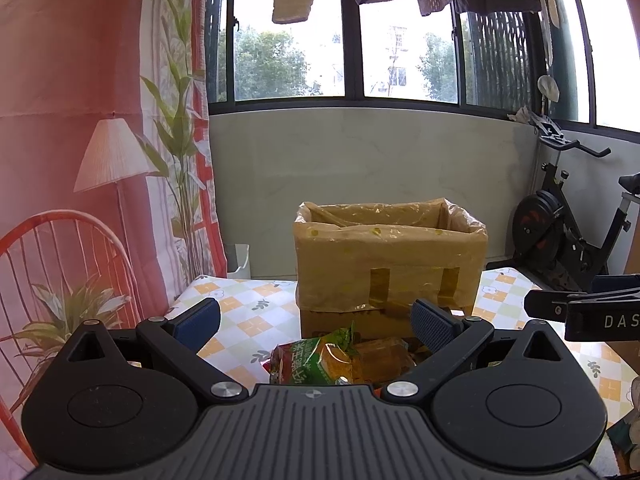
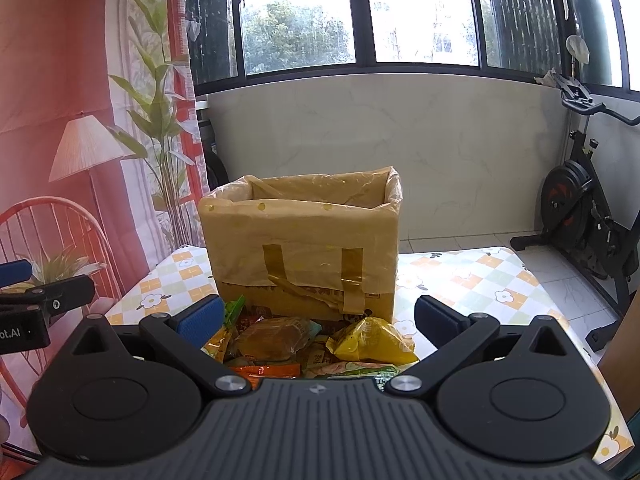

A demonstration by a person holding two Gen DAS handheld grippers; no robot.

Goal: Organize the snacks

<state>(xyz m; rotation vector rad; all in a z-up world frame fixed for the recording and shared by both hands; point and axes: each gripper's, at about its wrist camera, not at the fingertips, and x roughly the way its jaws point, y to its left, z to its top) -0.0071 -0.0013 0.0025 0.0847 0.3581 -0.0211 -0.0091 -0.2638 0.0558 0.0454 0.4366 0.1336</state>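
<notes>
Directly ahead of us, the snack packets lie heaped on the checked tablecloth [image 2: 460, 276] at the foot of the cardboard box [image 2: 300, 248], touching its front face. Through the right wrist camera we see a yellow packet [image 2: 370, 340] with its long axis running left to right, one crimped end toward the right finger, and beside it a clear-wrapped brown cake [image 2: 276, 338] lying across as well, with an orange packet [image 2: 266, 370] flat below it. The left wrist camera shows none of these; there we see only a green-and-red packet [image 1: 316, 360], long axis across the view, its green crimped end tilted up toward the box [image 1: 388, 256].

Our box stands upright, open at the top, lined with a plastic bag taped down its front.

Our right gripper [image 2: 318, 318] hangs level over the pile, jaws spread wide and holding nothing, blue pads either side of the heap. Our left gripper [image 1: 316, 320] sits likewise, wide apart and empty, just above its packet. Each camera catches the other gripper at its edge. An exercise bike [image 2: 588, 216] stands well apart on the right.
</notes>
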